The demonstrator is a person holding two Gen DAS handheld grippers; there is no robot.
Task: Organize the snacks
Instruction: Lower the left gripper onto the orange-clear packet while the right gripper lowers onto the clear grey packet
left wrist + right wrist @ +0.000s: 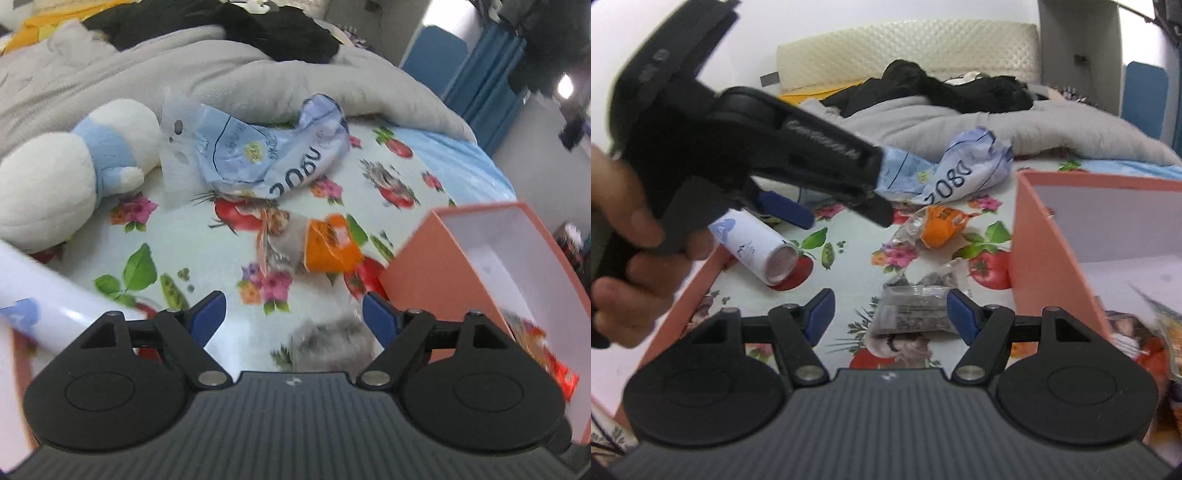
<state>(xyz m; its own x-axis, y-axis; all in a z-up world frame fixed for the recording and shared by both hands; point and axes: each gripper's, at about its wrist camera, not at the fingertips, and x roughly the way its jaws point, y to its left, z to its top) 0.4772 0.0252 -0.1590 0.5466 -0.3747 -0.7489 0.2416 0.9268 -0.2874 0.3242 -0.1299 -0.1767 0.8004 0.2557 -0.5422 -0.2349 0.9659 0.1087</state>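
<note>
On the floral bed sheet point(207, 251) lie several snacks. A grey packet point(912, 310) sits between the blue pads of my right gripper point(892, 314), which is open and does not press on it. The same grey packet point(332, 339) shows blurred near the right pad of my left gripper point(295, 317), open and holding nothing. Further off are an orange packet point(328, 247) point(942, 225) and a crumpled light blue bag point(266, 155) point(960, 173). A salmon box point(436, 280) point(1045, 236) stands at the right with red and orange packets point(546, 354) point(1145, 339) inside.
A white tube point(55, 295) point(757, 251) lies at the left beside another salmon box edge point(694, 291). A white and blue plush toy point(55, 184) rests far left. A grey duvet point(258, 74) and black clothes point(942, 88) cover the back. A person's hand point(631, 254) grips the left tool.
</note>
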